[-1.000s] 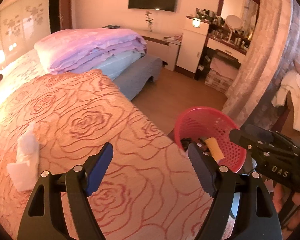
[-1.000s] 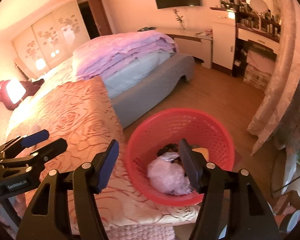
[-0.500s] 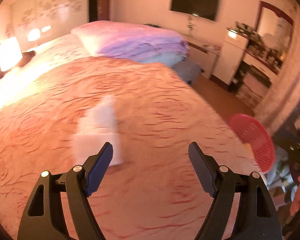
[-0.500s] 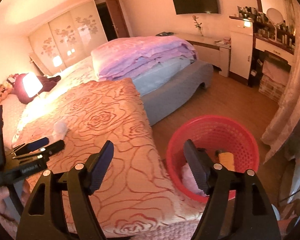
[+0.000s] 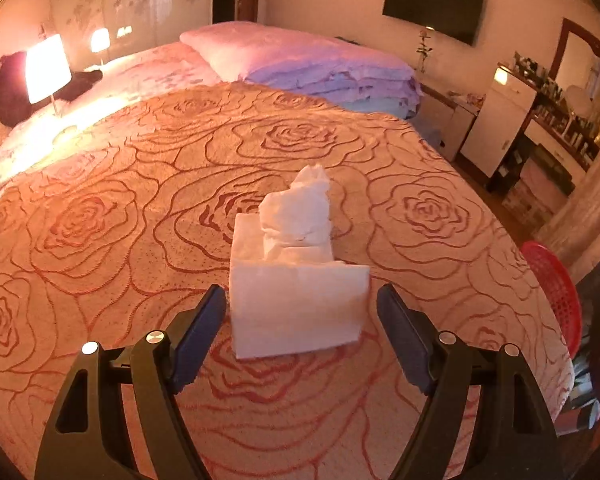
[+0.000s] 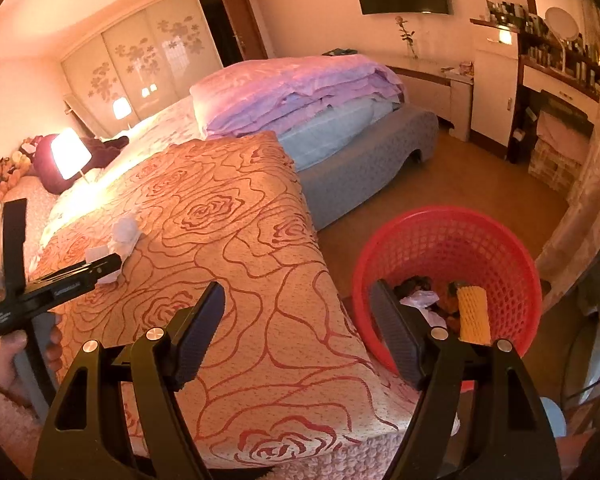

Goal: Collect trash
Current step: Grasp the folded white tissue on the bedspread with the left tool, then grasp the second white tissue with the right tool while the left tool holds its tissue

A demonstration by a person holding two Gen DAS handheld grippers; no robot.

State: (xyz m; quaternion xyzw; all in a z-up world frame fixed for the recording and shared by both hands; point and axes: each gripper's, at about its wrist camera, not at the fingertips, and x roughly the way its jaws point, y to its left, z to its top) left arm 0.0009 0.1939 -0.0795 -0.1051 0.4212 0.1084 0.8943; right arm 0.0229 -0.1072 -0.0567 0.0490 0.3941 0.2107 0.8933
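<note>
A white tissue pack (image 5: 298, 300) with a crumpled tissue (image 5: 298, 212) on top lies on the orange rose-patterned bedspread (image 5: 140, 220). My left gripper (image 5: 302, 334) is open, its jaws wide on either side of the pack's near end, not touching it. In the right wrist view the left gripper (image 6: 100, 268) reaches the same tissue pack (image 6: 122, 240). My right gripper (image 6: 298, 328) is open and empty above the bed's corner, beside the red basket (image 6: 448, 236), which holds trash including a yellow foam net (image 6: 474, 314).
A folded pink and purple duvet (image 5: 312, 64) sits at the far end of the bed. A lit lamp (image 5: 46, 68) stands at the left. The red basket's rim (image 5: 556, 284) shows past the bed's right edge. A dresser (image 6: 556, 80) and a curtain (image 6: 588, 184) lie to the right.
My left gripper swung left from the basket and closed in on the tissue pack, which now sits between its open jaws. My right gripper drew back from over the basket toward the bed corner.
</note>
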